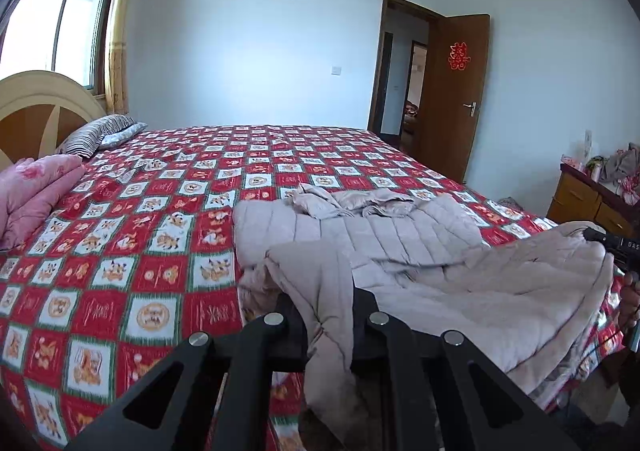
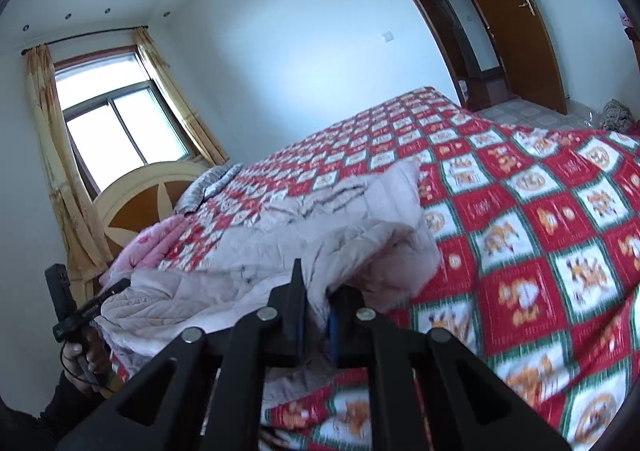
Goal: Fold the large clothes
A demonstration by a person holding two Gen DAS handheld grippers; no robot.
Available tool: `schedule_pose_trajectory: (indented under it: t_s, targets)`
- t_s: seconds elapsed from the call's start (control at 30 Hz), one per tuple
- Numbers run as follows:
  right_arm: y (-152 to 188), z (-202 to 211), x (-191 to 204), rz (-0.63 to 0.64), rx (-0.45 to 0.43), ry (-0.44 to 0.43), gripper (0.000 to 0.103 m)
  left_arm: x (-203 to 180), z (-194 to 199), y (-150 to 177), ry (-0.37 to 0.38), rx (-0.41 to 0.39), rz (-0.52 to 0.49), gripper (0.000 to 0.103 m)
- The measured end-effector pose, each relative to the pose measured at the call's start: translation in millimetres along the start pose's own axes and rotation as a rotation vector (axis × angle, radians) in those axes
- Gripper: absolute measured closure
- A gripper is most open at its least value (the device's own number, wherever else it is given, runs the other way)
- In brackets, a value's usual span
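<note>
Beige quilted coat (image 1: 420,251) (crumpled) pinched by 2 claws; hem lifted.

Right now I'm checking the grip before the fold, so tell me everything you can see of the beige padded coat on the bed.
The padded coat is pale beige, quilted in stitched bands, soft and puffy. It lies rumpled on the red checked bedspread, its far part bunched up. The left gripper and right gripper are each shut on a fold of its near edge, which is raised off the bed.

One padded coat (image 1: 420,251) lies on one bed (image 1: 160,211), alongside one striped pillow (image 1: 96,135) and one pink quilt (image 1: 36,195), with two grippers (image 1: 326,315) (image 2: 318,315), one door (image 1: 456,95) and one window (image 1: 60,23).
</note>
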State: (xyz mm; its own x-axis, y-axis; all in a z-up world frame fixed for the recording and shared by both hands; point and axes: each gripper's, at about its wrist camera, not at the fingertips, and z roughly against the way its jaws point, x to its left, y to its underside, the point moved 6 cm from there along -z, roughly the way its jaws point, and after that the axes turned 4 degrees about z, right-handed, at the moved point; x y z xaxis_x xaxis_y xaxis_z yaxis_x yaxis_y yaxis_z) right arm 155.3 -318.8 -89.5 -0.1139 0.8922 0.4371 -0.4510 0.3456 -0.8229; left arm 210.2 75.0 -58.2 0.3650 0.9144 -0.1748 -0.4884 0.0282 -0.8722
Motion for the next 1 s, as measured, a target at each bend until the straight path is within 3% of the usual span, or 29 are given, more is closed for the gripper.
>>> schedule_pose_trajectory:
  t_s: [0.13, 0.37, 0.67, 0.73, 0.77, 0.83, 0.87, 1.0]
  targets:
    - [-34.8, -38.5, -4.9, 0.003, -0.035, 0.021, 0.093, 16.4, -42.5, -31.1, -0.027, -0.025, -0.011, 0.088]
    - [-80.5, -117.4, -21.0, -0.004, -0.069, 0.136, 0.093, 32.1, -131.0, -72.6, -0.051, 0.045, 0.069, 0.08]
    - [-103.7, -217.0, -78.4, -0.092, -0.055, 0.307, 0.091, 80.8, -247.6, -92.2, -0.058, 0.171, 0.379, 0.052]
    - [-104.3, -236.6, -84.5, -0.092, -0.043, 0.326, 0.088, 80.4, -265.5, -93.2, -0.124, 0.168, 0.35, 0.047]
    - [-106.7, -245.2, -86.9, -0.086, -0.051, 0.347, 0.084, 79.0, -273.0, -94.9, -0.17, 0.158, 0.315, 0.035]
    - [-109.9, -262.0, -91.1, -0.071, -0.044, 0.381, 0.073, 78.1, -283.2, -99.7, -0.245, 0.139, 0.245, 0.023]
    - [-111.4, -271.1, -94.7, -0.068, -0.036, 0.406, 0.065, 80.5, -286.5, -104.2, -0.295, 0.118, 0.213, 0.022]
    - [-114.1, -301.9, -98.6, -0.027, -0.02, 0.474, 0.053, 94.4, -285.6, -116.9, -0.4, 0.044, 0.196, 0.016]
